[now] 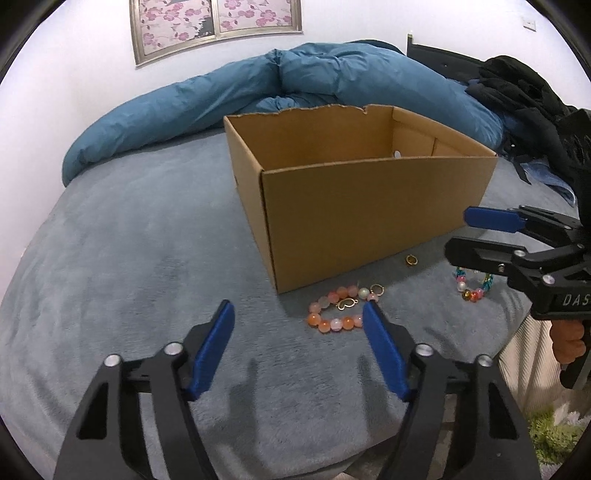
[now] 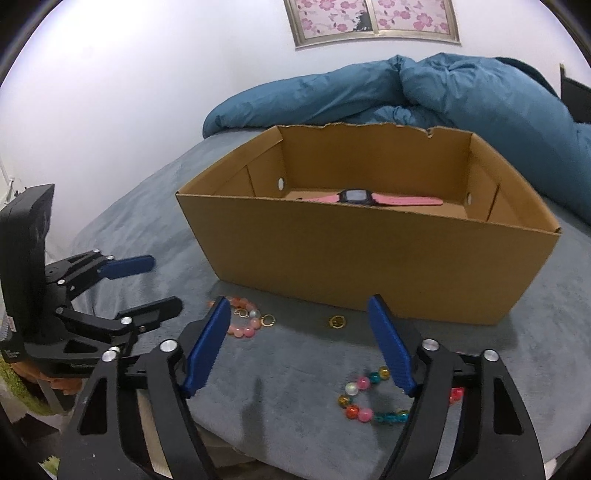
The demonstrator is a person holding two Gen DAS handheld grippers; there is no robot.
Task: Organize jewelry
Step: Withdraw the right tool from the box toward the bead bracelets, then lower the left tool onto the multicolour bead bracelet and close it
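My left gripper: fingers spread wide, holding nothing, above the grey blanket. Blue pads face each other.

My right gripper: fingers likewise wide apart, empty, blue pads showing.

Orange bead bracelet: flat on the blanket, just ahead of my left fingers, near the tip of the right-hand pad in the left wrist view. A small gold heart charm lies within its loop.

Gold ring: touching or just beside the bracelet's far end; I cannot tell which.

Second gold ring: on the blanket, alone, close to the box's front wall, between my right fingers in the right wrist view.

Mixed-colour bead bracelet: on the blanket near the bed's edge, low between my right fingers, partly hidden behind the right-hand one.

Cardboard box: open-topped, torn along its back rim, standing on the blanket beyond all the loose pieces.

Pink watch: dark face, strap stretched out flat, inside the box toward its back wall.

Blue duvet: bunched behind the box.

Flower picture: on the wall above.

Dark clothing: heaped at the far right in the left wrist view.
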